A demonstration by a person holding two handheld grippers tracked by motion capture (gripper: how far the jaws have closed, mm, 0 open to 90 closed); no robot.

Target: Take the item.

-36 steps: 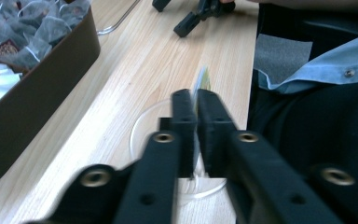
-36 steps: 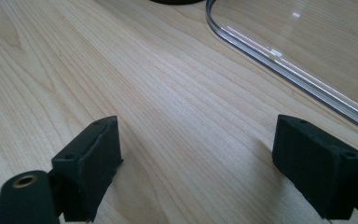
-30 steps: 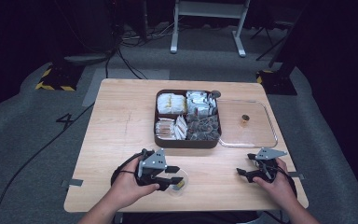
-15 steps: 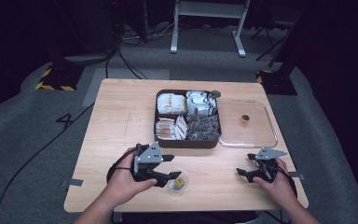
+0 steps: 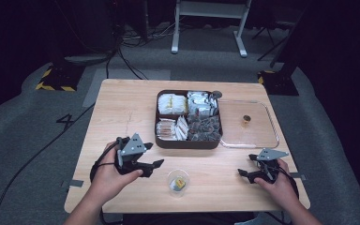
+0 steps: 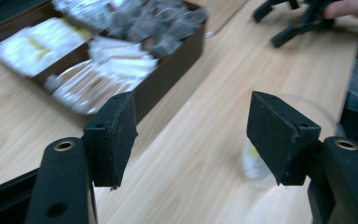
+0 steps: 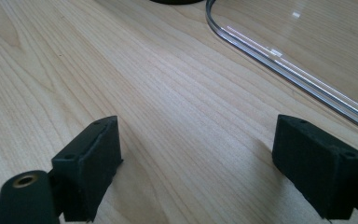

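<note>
Pale wood runs under everything here, the table (image 5: 122, 108) bare along its near edge. Lowest in the high view, near the bottom centre, I see a small clear cup (image 5: 177, 182) with something yellow inside, standing alone. My left gripper (image 5: 145, 165) sits just to its left, jaws spread and empty; half a second ago it was closer to the cup, so I judge I have just let it go and pulled away. My right gripper (image 5: 245, 173), lower right, rests on the wood with jaws spread, where it was before, waiting its turn I think. Farther up, mid-frame, the dark box (image 5: 189, 142) of wrapped packets lies open, its clear lid (image 5: 272, 124) laid flat beside it on the right.
</note>
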